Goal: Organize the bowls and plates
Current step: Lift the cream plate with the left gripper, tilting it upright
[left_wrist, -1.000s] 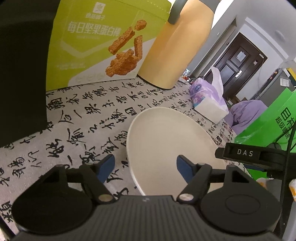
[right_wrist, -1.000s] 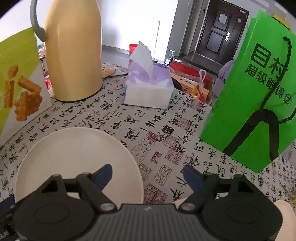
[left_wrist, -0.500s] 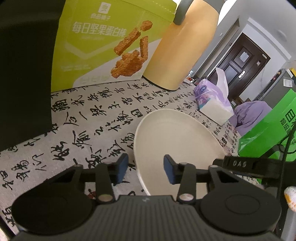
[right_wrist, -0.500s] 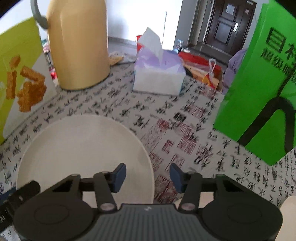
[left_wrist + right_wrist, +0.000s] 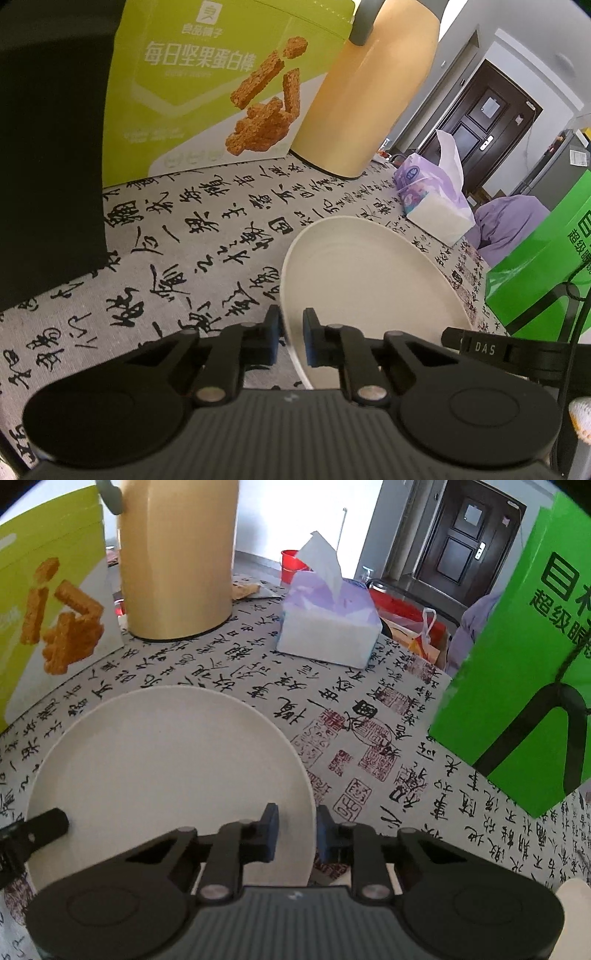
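A cream plate (image 5: 369, 280) lies on the calligraphy-print tablecloth (image 5: 184, 236). My left gripper (image 5: 290, 336) is shut on the plate's near left rim, with one finger on each side of the edge. In the right wrist view the same plate (image 5: 166, 760) fills the lower left. My right gripper (image 5: 297, 830) straddles its right rim and its jaws are closing. One finger is over the plate's face and the other is outside the edge, with a gap still showing. A black part of the left gripper (image 5: 37, 830) shows at the plate's left edge.
A lime snack box (image 5: 207, 85) and a tall yellow jug (image 5: 369, 92) stand at the back. A tissue box (image 5: 328, 627) sits behind the plate and a green paper bag (image 5: 524, 672) to its right. A black object (image 5: 48, 147) blocks the left. A cream edge (image 5: 572, 904) shows low on the right.
Both grippers' jaws have drawn in from wide open to close around the plate's rim, the left on the left edge, the right on the right edge. The plate has stayed put.
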